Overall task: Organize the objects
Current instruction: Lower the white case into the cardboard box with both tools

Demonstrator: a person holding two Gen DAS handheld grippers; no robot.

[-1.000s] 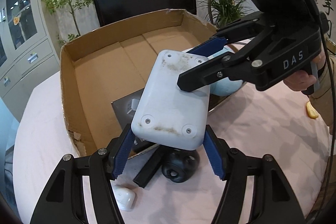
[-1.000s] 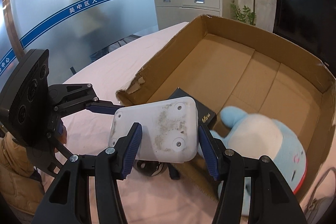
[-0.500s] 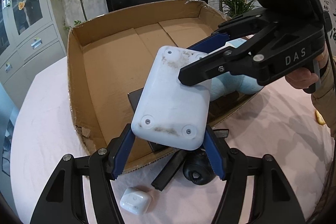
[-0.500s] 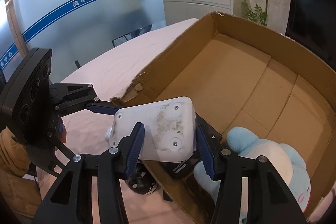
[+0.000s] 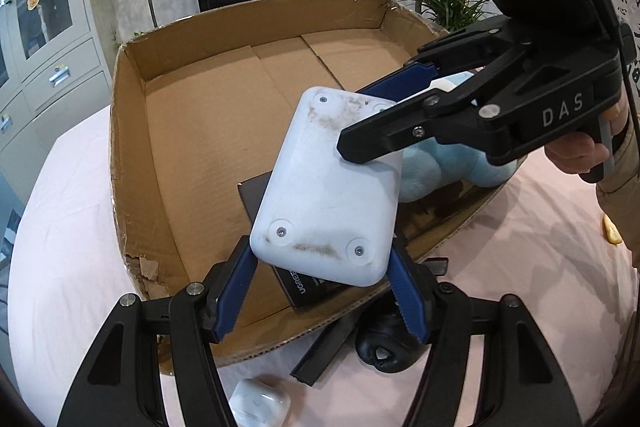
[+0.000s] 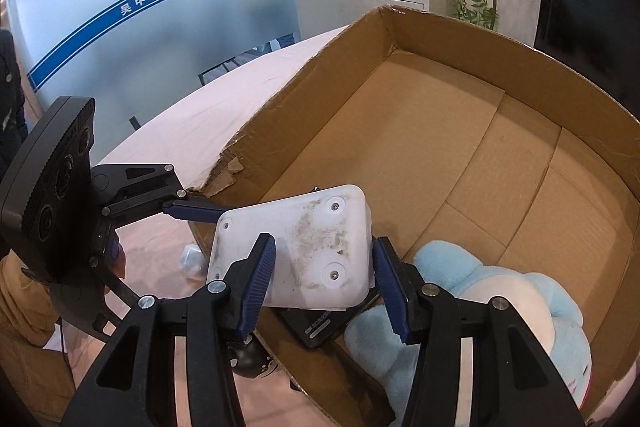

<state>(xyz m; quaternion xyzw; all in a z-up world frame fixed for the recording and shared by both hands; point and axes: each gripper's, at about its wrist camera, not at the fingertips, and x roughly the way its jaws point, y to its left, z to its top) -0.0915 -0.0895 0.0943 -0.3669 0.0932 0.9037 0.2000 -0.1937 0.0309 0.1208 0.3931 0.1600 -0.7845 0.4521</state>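
big open cardboard box (image 5: pixel 208 131) sits on the pink-clothed table (image 5: pixel 60 227), a blue plush toy (image 6: pixel 500 307) in its near right corner. both tongs grip one dirty white plastic case (image 5: pixel 328 195) above a black ugreen box (image 5: pixel 308 287): left gripper (image 5: pixel 320 291) clenched on the near end, right gripper (image 6: pixel 324 279) clamped on the far end. white earbud case (image 5: pixel 260 403) lies outside.

Each wrist view looks steeply down along its own fingers, close over the cardboard box (image 5: pixel 132 131). They face from opposite ends, sharing the white device (image 5: pixel 332 183) (image 6: pixel 296 247).
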